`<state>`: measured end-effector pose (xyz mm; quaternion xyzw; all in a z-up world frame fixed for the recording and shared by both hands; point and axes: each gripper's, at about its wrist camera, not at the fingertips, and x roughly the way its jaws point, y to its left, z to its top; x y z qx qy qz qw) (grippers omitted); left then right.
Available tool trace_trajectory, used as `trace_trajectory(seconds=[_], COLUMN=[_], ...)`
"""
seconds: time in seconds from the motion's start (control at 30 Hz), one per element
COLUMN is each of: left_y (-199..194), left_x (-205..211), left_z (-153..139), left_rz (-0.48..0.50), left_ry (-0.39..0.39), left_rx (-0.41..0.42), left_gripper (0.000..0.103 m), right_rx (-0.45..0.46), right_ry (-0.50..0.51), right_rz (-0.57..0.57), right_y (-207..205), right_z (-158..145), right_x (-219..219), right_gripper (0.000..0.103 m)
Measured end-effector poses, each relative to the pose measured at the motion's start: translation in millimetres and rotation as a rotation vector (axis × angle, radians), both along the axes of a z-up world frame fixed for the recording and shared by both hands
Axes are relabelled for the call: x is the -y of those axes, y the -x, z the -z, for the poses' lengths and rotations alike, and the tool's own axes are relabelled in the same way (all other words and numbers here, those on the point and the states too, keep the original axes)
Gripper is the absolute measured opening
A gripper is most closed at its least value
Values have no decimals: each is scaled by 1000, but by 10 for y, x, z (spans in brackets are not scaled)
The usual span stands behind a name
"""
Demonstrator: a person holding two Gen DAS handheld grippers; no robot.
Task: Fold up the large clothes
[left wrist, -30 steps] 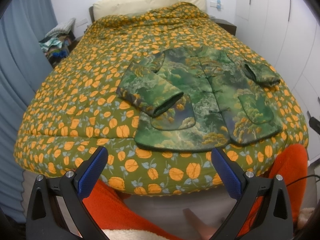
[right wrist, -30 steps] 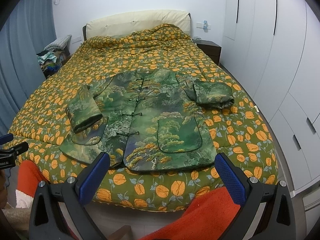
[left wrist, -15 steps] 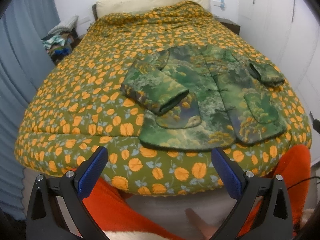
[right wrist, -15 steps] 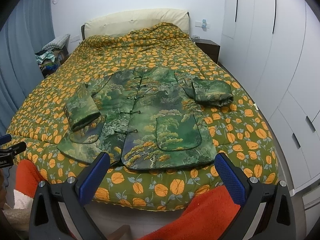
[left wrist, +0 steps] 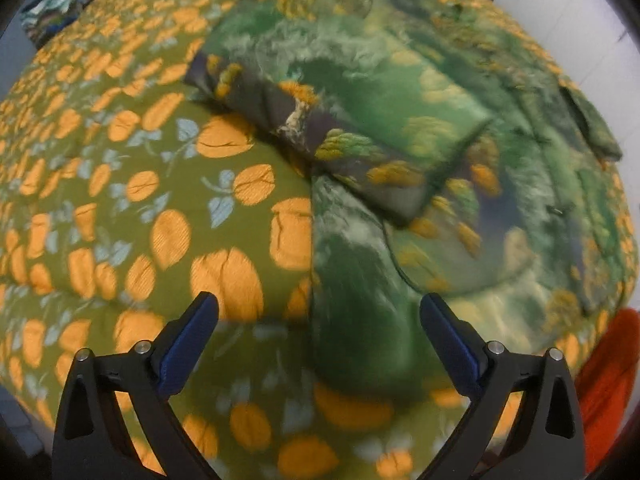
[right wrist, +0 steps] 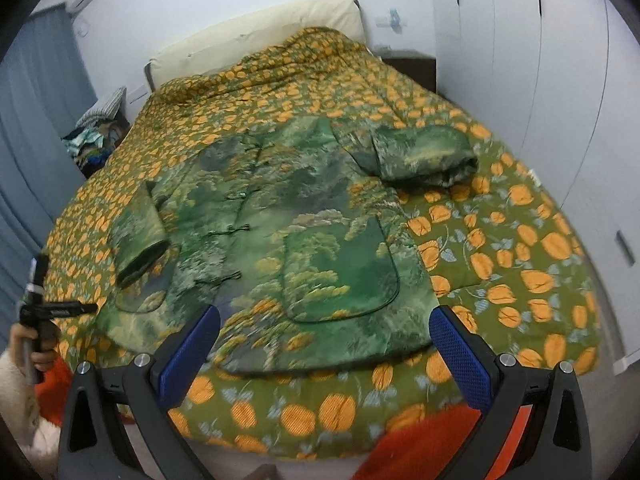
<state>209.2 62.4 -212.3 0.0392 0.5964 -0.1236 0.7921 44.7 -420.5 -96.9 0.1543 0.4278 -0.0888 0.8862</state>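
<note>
A green patterned jacket (right wrist: 304, 232) lies flat on the orange-flowered quilt (right wrist: 520, 248), with 2 folded sleeves raised as bumps. Bare quilt stays open on both sides and along the near edge. White wardrobe doors (right wrist: 560, 80) close off the bed's right side.

— What does the garment look like?
— A green jacket (right wrist: 280, 236) with a woven landscape print, knot buttons fastened down the front and a patch pocket (right wrist: 340, 268) on each side.
— How does it lie?
— Flat, front up, near the foot of the bed (right wrist: 520, 248), both sleeves (right wrist: 420, 156) folded inward.
</note>
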Motion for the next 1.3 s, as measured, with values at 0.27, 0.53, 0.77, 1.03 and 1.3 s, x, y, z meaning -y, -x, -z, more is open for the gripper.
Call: trace_trajectory(seconds=[0.27, 0.53, 0.77, 1.03, 1.3], left_y=[-307, -242, -182, -62, 11], left_x=[126, 473, 316, 120, -161], left_z=[200, 112, -120, -308, -351], left_rz=[-13, 59, 45, 10, -102], left_ry=[160, -58, -40, -12, 13], left_rx=[-110, -10, 44, 67, 16], left_gripper=[35, 7, 6, 6, 6], right_rx=[-119, -253, -273, -218, -212], right_ry=[-16, -83, -95, -59, -54], right_rz=[-16, 21, -48, -131, -230], right_y=[-591, -1014, -1122, -1298, -1392], right_z=[676, 1264, 1349, 1105, 999], right_x=[582, 950, 775, 440, 190], right_gripper=[103, 103, 37, 30, 28])
